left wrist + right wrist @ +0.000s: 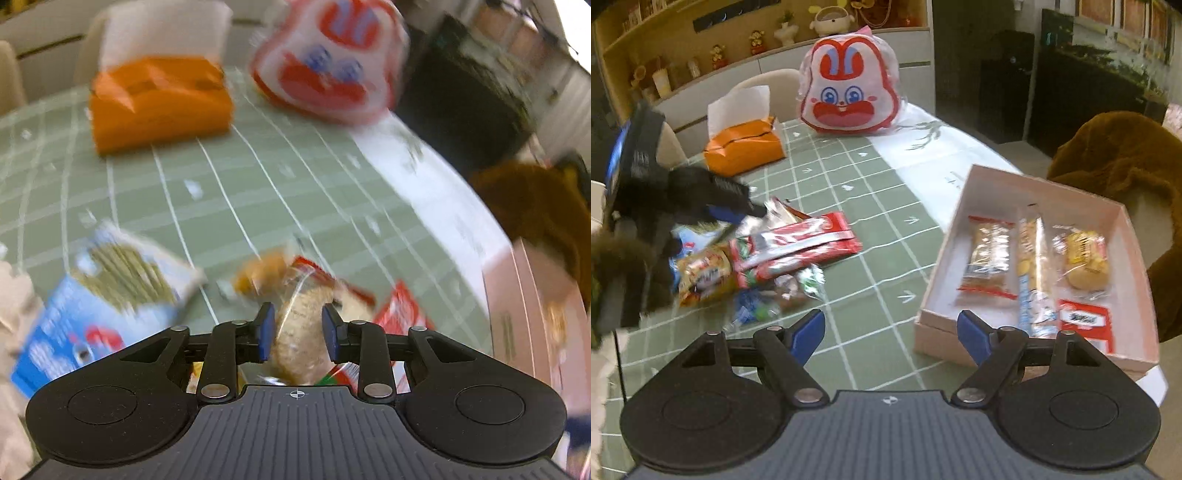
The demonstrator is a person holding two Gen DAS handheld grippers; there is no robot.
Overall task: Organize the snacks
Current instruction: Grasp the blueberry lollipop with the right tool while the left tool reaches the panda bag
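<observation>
Left tool (298, 334): I see its blue pads on either side of a clear-wrapped pale snack (300, 332), pinching it; the left wrist view is motion-blurred, so I cannot read the wrapper. Red-and-white packets (399, 314) lie just behind and to the right of it, and a blue-and-white packet (99, 314) lies to the left on the green gridded cloth (258, 184).

Right tool (892, 334): I note its fingers spread wide with nothing between them, hovering over the bench near the front left corner of the pink box (1049, 192).

In the right wrist view the box sits on the right side of the bench. Inside it I count a red-edged clear packet (990, 254), a long biscuit stick pack (1032, 273), a clear pack with a round yellow biscuit (1084, 266) and a red-and-white pack (1086, 321) near the front wall.

A loose snack pile (768, 262) lies on the cloth to the left, well apart from the box; the left tool (713, 206) is at its far left edge, blurred.

At the far end of the bench stand an orange tissue box (742, 147) and a rabbit-face bag (847, 92). A brown plush item (1115, 162) lies beyond the pink box.
</observation>
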